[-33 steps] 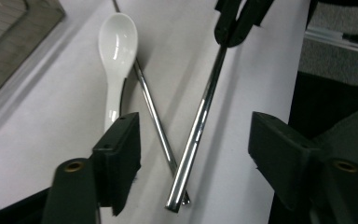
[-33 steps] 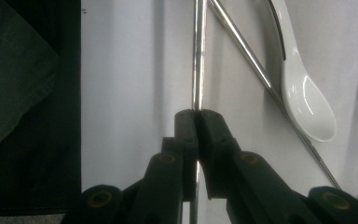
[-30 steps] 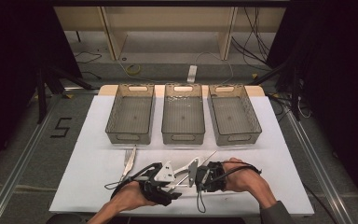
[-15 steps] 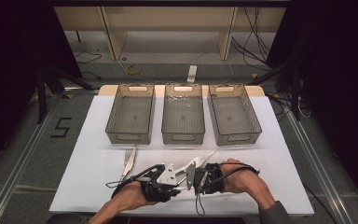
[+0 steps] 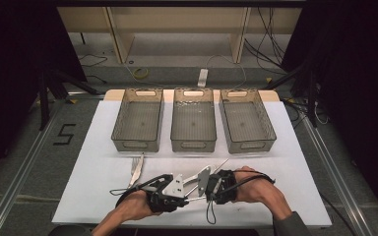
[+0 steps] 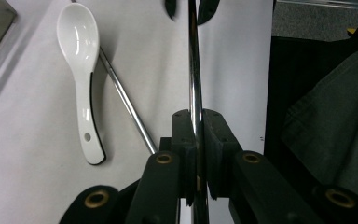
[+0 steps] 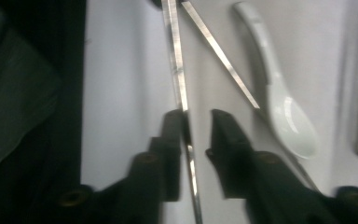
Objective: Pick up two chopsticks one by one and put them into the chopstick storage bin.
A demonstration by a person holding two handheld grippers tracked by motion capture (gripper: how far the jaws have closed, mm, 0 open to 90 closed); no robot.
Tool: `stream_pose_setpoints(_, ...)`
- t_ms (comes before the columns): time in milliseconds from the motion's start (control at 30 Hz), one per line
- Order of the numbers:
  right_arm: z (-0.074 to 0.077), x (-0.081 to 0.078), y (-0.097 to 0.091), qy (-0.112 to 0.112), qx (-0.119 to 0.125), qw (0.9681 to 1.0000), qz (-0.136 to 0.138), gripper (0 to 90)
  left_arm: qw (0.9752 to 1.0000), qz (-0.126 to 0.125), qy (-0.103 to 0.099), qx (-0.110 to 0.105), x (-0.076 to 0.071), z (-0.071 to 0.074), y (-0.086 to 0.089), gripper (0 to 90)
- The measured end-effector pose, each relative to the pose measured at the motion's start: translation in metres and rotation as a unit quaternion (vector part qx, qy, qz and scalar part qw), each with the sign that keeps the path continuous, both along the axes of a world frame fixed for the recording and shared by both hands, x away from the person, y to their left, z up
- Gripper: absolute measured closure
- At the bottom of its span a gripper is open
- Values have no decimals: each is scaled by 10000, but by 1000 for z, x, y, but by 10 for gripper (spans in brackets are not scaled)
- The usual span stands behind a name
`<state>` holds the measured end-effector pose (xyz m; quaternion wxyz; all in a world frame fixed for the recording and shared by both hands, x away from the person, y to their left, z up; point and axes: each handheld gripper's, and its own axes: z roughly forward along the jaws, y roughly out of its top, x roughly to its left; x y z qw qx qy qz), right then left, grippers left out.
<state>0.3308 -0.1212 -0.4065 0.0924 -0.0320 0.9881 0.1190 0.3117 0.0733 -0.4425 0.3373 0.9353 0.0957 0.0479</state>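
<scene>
- I see my left gripper (image 6: 196,154) with its fingers (image 6: 184,140) pressed tight on a thin metal rod (image 6: 194,70); the rod runs straight up between the pads and on past the fingertips.
- In the right gripper view, my right gripper (image 7: 196,128) has just been opening. Its fingers (image 7: 226,135) stand parted around the same metal rod, which lies against the left-hand finger with a clear gap to the other.
- From the high view, both grippers meet nose to nose near the front edge of the white worktop (image 5: 93,172), the left gripper (image 5: 177,189) just beside the right gripper (image 5: 211,184).
- A white ceramic spoon (image 6: 81,70) lies flat on the worktop beside a second metal rod (image 6: 126,105), which passes under its handle; both are clear of my fingers.
- A fork (image 5: 136,169) lies near the left hand. Three empty-looking trays (image 5: 138,142) stand in a row behind.
</scene>
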Motion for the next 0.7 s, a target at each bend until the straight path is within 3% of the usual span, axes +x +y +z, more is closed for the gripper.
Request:
stream_pose_setpoints(100, 6, 1, -10, -133, 334, 9990, -268, 581, 9999, 139, -30, -34, 3, 1, 4, 836)
stream_pose_setpoints(167, 10, 3, -18, -90, 613, 9971, -447, 513, 9996, 271, -62, -55, 5, 3, 9, 837)
stream_pose_setpoints(267, 10, 4, -27, -199, 956, 9921, -792, 448, 9986, 508, -44, -159, 10, 6, 17, 836)
stream_pose_setpoints(367, 9, 5, -33, -370, 1300, 9844, -1123, 419, 9965, 797, 3, -234, 18, 6, 26, 836)
stream_pose_setpoints(433, 9, 6, -36, -408, 1679, 9752, -1384, 403, 9950, 967, -3, -252, 22, 7, 32, 837)
stream_pose_setpoints(500, 7, 6, -42, -432, 2060, 9624, -1719, 392, 9926, 1158, 39, -354, 24, 9, 37, 836)
stream_pose_setpoints(533, 5, 6, -46, -426, 2285, 9537, -1908, 388, 9915, 1236, 58, -400, 25, 10, 39, 836)
stream_pose_setpoints(633, -3, 6, -62, -340, 2999, 9196, -2514, 373, 9883, 1423, 77, -543, 28, 14, 46, 836)
stream_pose_setpoints(700, -9, 5, -73, -248, 3272, 9019, -2808, 357, 9860, 1539, 91, -636, 30, 16, 51, 837)
